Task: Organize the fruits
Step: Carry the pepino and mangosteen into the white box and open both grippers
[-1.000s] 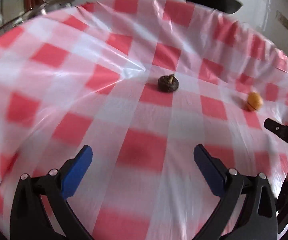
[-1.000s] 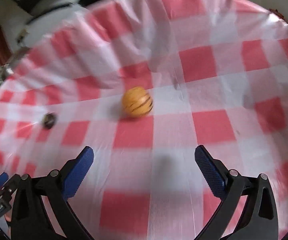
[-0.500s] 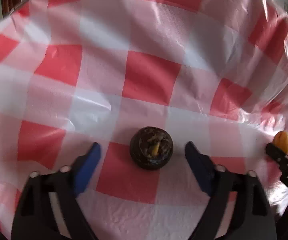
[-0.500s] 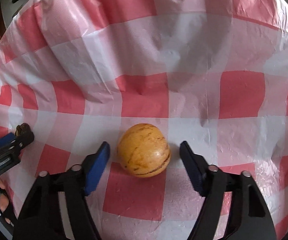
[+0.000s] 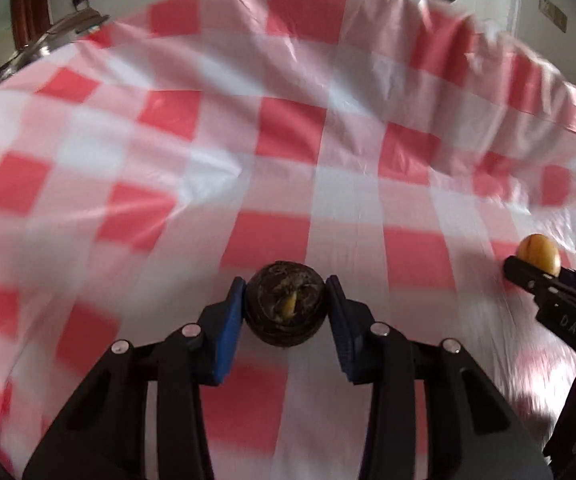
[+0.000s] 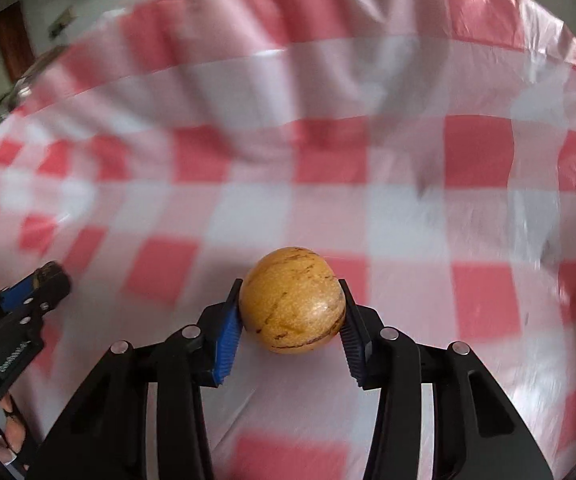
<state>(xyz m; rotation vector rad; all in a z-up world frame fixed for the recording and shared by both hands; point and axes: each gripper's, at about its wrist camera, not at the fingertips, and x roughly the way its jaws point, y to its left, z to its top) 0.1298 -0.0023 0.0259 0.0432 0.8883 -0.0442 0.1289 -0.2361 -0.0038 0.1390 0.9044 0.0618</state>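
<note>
On checked cloth (image 5: 272, 240): no containers, just gripped fruits.

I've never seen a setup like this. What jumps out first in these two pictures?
The red-and-white checked tablecloth fills both views. In the right view, the right tongs are closing their blue pads on a round yellow-orange fruit with brown streaks. In the left view, the left tongs are closing on a dark brown fruit with a pale stub.

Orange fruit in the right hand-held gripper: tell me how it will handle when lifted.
The orange fruit is round, so it would probably roll if released. Its skin looks smooth and glossy, possibly slippery. The right hand-held gripper, jaws closing, has pads on opposite sides, which should hold.
</note>
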